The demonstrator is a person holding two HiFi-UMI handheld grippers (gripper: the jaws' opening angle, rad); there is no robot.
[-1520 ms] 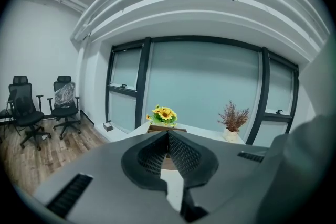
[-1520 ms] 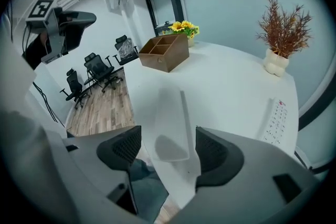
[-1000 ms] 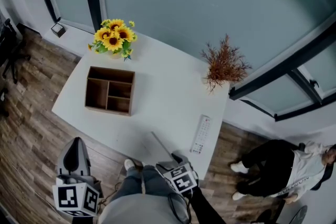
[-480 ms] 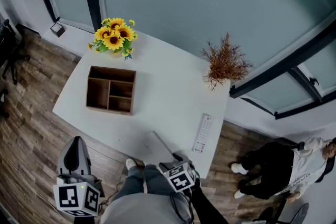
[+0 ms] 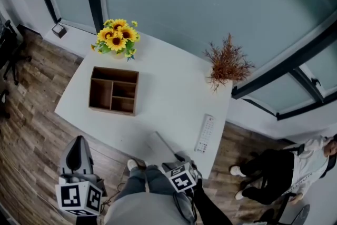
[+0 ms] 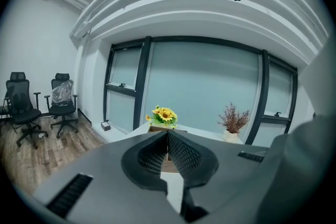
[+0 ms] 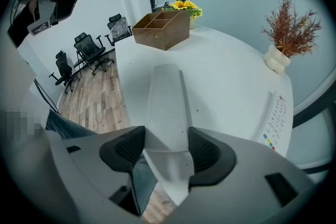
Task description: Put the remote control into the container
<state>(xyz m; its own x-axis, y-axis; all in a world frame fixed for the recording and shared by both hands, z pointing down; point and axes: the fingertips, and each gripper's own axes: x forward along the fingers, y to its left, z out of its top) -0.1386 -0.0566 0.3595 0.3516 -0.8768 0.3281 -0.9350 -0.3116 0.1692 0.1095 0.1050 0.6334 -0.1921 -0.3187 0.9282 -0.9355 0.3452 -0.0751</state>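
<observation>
A wooden container (image 5: 113, 90) with several open compartments stands on the white table (image 5: 163, 87), left of centre, and shows far off as the container (image 7: 160, 29). A white remote (image 5: 205, 133) with buttons lies by the table's right edge; the remote (image 7: 275, 118) also shows at the right. A long plain white bar (image 5: 163, 145) lies near the front edge. My right gripper (image 5: 176, 159) straddles its near end: the bar (image 7: 167, 97) sits between the closing jaws of the right gripper (image 7: 167, 136), pads close to its sides. My left gripper (image 5: 79, 145) hangs off the table's front left; the left gripper (image 6: 168, 134) is shut and empty.
Sunflowers (image 5: 117, 38) stand just behind the container. A dried plant in a white pot (image 5: 227, 63) sits at the back right. A seated person (image 5: 284, 171) is on the floor to the right. Office chairs (image 6: 31, 107) stand to the left.
The head view has shifted slightly. My right gripper stays at the near end of the white bar with its cube turned a little. The left gripper has not moved.
</observation>
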